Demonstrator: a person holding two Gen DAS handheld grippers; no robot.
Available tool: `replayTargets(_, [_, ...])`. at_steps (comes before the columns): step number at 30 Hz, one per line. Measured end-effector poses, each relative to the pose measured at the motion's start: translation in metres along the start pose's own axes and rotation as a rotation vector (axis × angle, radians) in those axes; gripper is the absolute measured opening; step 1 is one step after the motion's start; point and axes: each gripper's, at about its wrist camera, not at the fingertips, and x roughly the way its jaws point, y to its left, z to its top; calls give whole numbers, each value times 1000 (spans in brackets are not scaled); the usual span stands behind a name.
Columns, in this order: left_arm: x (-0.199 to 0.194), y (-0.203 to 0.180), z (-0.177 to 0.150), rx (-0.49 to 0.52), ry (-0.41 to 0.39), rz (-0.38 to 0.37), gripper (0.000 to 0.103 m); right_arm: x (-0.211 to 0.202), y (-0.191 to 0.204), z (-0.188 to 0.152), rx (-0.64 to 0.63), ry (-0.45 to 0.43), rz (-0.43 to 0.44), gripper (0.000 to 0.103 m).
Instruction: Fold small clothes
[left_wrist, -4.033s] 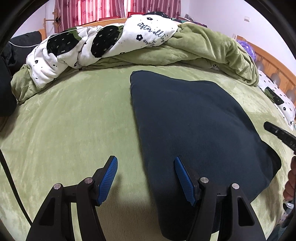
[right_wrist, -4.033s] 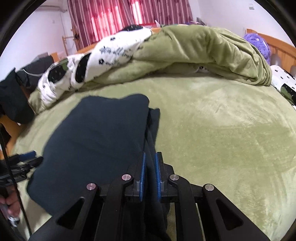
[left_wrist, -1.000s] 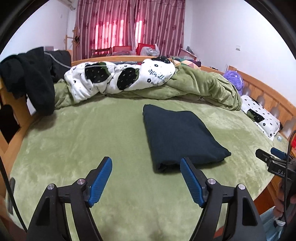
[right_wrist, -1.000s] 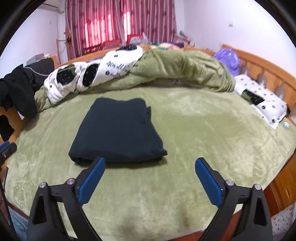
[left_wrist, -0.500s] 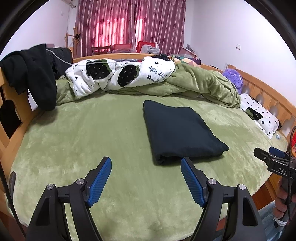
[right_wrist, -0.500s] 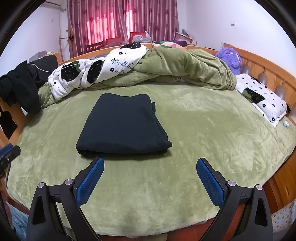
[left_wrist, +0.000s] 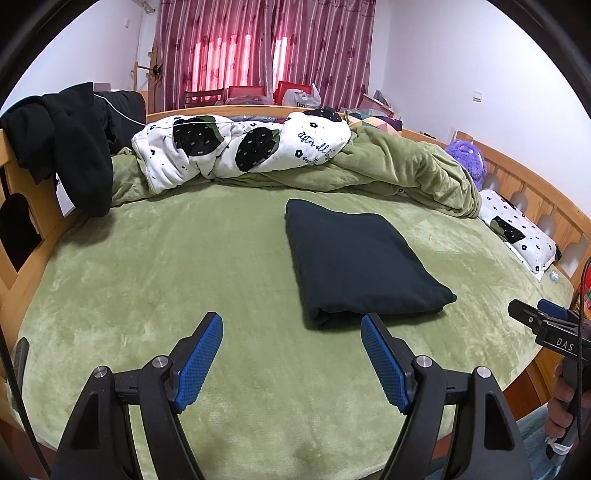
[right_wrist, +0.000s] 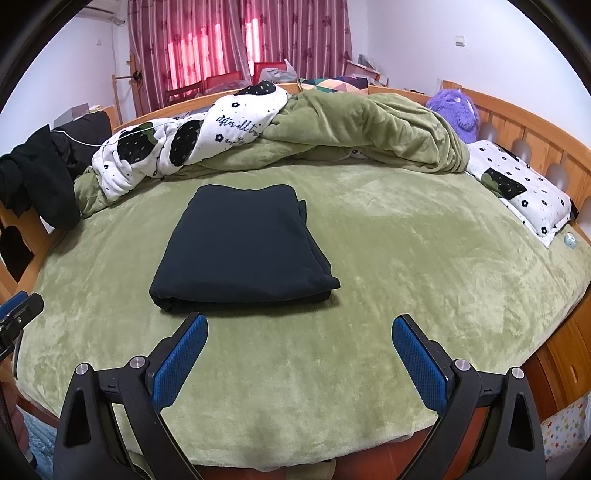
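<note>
A dark navy garment lies folded in a flat rectangle on the green bed cover; it also shows in the right wrist view. My left gripper is open and empty, held above the bed's near edge, short of the garment's near left corner. My right gripper is open wide and empty, held back from the garment's near edge. The right gripper also shows at the right edge of the left wrist view, held in a hand.
A rumpled green duvet with a white strawberry-print blanket lies along the far side. A black jacket hangs on the wooden bed frame at left. A patterned pillow and purple plush toy sit at right.
Four seconds ago my right gripper was shut on the garment's edge; it has let go. Both grippers have drawn back from the folded garment over the last second, and the garment lies still.
</note>
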Motion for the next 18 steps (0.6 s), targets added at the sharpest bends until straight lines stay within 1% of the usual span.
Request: replayTargets(18, [-1, -3, 0, 2, 1, -4, 76, -1, -2, 0, 9, 1, 1, 99])
